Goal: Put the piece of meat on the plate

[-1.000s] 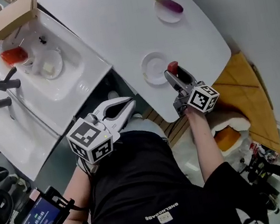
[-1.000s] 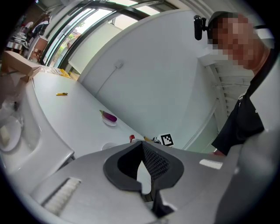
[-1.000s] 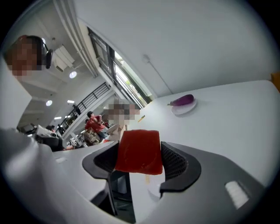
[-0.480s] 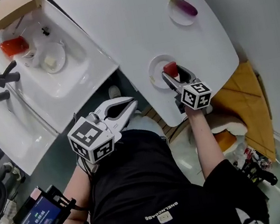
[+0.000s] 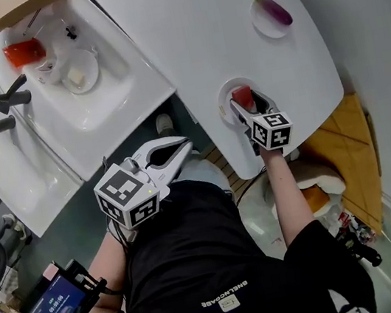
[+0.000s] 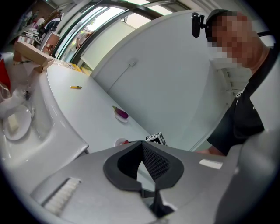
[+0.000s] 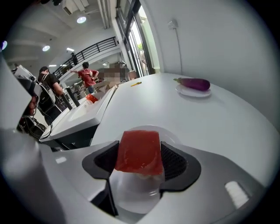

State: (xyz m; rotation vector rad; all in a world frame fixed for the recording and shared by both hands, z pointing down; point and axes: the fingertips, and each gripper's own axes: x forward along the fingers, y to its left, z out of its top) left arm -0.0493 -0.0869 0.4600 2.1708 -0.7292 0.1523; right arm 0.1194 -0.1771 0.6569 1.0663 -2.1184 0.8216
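A red piece of meat sits between the pads of my right gripper, which is shut on it. It hangs just over a small white plate near the white table's near edge; whether it touches the plate I cannot tell. My left gripper is held by the person's body, off the table. Its jaw tips meet with nothing between them.
A purple eggplant lies on another small plate farther along the table. A white sink with dark faucets, a dish and a red item is at the left. People stand far behind.
My right gripper has sunk and rolled with the meat, coming from beside the plate's right rim to over the plate. The left gripper has stayed where it was.
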